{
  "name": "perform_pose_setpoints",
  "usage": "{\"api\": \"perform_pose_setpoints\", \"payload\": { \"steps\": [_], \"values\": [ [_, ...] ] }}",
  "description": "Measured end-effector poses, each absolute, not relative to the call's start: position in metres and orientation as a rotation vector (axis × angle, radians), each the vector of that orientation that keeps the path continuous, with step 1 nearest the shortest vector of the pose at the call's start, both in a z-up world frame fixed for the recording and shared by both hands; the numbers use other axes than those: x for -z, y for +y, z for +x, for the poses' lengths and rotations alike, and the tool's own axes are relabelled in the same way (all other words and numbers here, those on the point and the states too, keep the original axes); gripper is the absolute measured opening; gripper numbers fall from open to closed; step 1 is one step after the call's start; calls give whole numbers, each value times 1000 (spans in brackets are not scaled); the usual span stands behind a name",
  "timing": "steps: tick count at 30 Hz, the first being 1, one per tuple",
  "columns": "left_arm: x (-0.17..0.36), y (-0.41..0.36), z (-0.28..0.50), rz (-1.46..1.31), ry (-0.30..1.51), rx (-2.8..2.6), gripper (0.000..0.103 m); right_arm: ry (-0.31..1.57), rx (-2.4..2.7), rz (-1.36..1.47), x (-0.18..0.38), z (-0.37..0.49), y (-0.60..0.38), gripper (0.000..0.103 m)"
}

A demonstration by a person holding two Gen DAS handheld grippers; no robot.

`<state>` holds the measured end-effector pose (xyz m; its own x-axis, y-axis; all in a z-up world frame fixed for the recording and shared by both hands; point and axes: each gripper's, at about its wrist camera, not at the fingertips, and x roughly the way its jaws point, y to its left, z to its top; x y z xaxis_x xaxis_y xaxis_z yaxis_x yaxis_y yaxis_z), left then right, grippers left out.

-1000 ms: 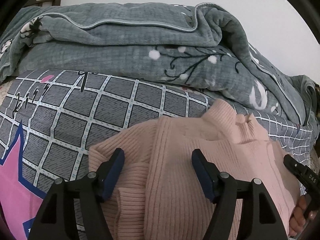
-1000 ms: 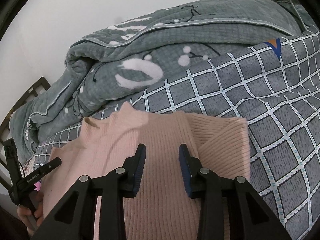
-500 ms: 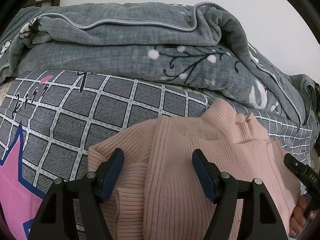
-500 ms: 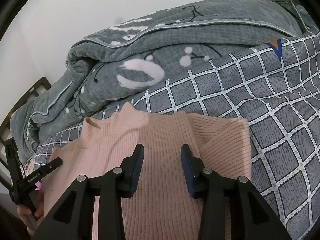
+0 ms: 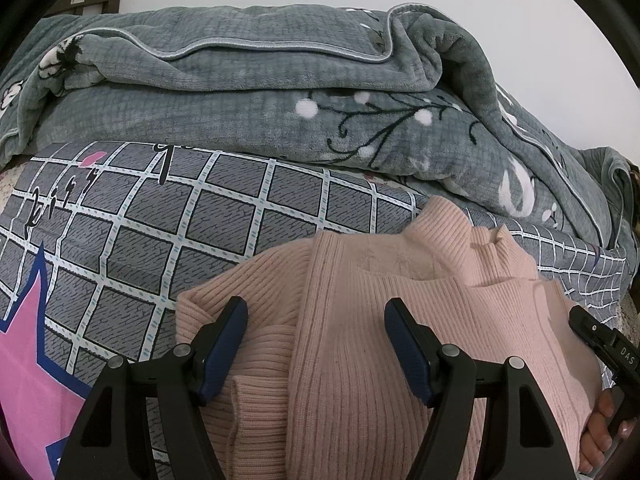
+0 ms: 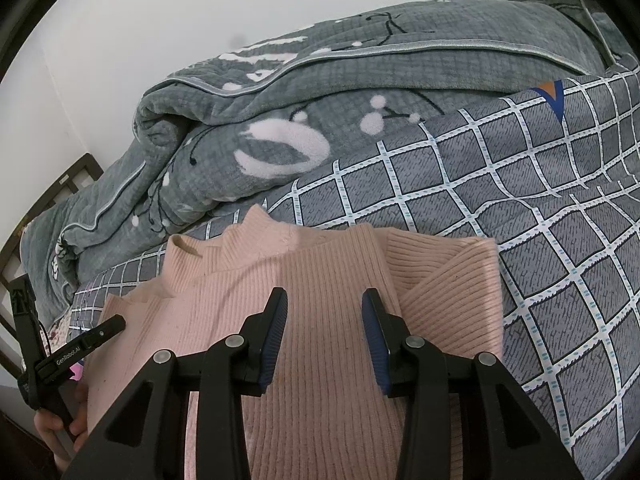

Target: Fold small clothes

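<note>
On the near part of a bed with a grey checked sheet (image 5: 224,216) lies a pink ribbed sweater (image 5: 400,320), its sleeves folded in over the body and its high collar pointing toward the far side. Beyond it a bunched grey blanket (image 5: 248,92) with white flowers rises against the pale wall and hides the far edge of the bed.

The near hem of the sweater is cut off by the lower edge of both views and covered by the black gripper frames, so how far the garment reaches toward the viewer cannot be made out. A pink star printed on the sheet (image 5: 28,368) is cropped at the left of the left wrist view. Dark furniture at the far left (image 6: 52,188) is too cropped to identify.

The left gripper (image 5: 316,340) stands spread wide just above the left part of the sweater, one blue pad over the folded sleeve, the other over the body; nothing is pinched. The right gripper (image 6: 324,332) hovers over the middle of the sweater's body with a narrower gap, its pads apart and clear of the knit. Whether either tip brushes the fabric is hard to tell. Each view shows the other gripper at its side edge, with fingers of the hand (image 5: 600,432) holding it partly visible.
</note>
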<state>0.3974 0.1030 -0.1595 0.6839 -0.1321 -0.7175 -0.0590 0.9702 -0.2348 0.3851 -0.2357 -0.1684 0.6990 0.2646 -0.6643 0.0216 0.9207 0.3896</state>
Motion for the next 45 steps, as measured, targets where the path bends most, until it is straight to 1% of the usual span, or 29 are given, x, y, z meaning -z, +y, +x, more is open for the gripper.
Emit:
{"api": "perform_pose_setpoints", "payload": {
  "steps": [10, 14, 17, 22, 28, 31, 34, 36, 41, 45],
  "values": [
    [160, 102, 398, -244, 816, 47, 69, 777, -144, 387, 165, 382, -235, 39],
    [157, 101, 394, -243, 787, 82, 69, 758, -168, 338, 160, 378, -227, 39],
    [151, 95, 388, -203, 750, 103, 70, 721, -176, 321, 155, 373, -225, 43],
    [139, 86, 376, -146, 678, 133, 70, 647, -153, 331, 145, 361, -230, 43],
    [122, 86, 360, -155, 568, 189, 70, 521, -130, 245, 114, 330, -230, 43],
    [115, 81, 352, -126, 521, 198, 70, 562, -126, 244, 97, 311, -238, 43],
    [107, 77, 340, -104, 465, 174, 70, 624, -149, 282, 95, 280, -252, 43],
    [104, 77, 330, -112, 462, 179, 70, 654, -149, 290, 99, 260, -259, 43],
    [104, 82, 291, -127, 569, 194, 70, 770, -158, 299, 127, 218, -270, 43],
    [121, 105, 240, -227, 673, 236, 70, 843, -198, 403, 155, 203, -276, 43]
  ]
}}
